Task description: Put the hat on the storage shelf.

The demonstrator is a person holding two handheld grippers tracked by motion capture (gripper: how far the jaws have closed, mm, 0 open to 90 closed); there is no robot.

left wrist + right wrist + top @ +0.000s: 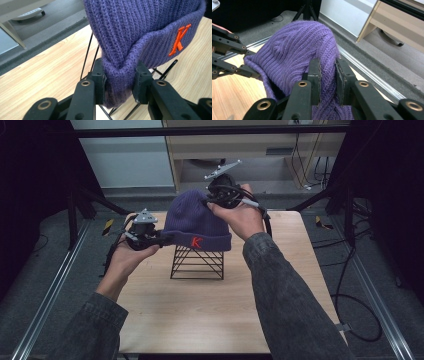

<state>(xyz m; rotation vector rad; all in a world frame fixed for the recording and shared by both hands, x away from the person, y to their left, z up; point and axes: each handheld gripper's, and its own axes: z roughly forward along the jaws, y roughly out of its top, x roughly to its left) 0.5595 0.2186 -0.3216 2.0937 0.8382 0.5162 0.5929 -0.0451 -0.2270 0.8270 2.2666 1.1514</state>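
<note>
A purple knit beanie [192,220] with an orange K on its cuff sits draped over a black wire stand [197,262] on the wooden table. My left gripper [159,239] is shut on the cuff's left edge; in the left gripper view the folded cuff [120,75] bunches between the jaws of the left gripper [120,82]. My right gripper [214,199] is shut on the knit at the beanie's far right side, and the right gripper view has a fold of the beanie [297,57] squeezed in the right gripper [328,75].
The wooden table [220,310] has open surface in front of the stand. Metal rails [55,285] run along both sides on the grey floor. Cables [350,310] lie at the right, and a light wooden cabinet [250,150] stands behind.
</note>
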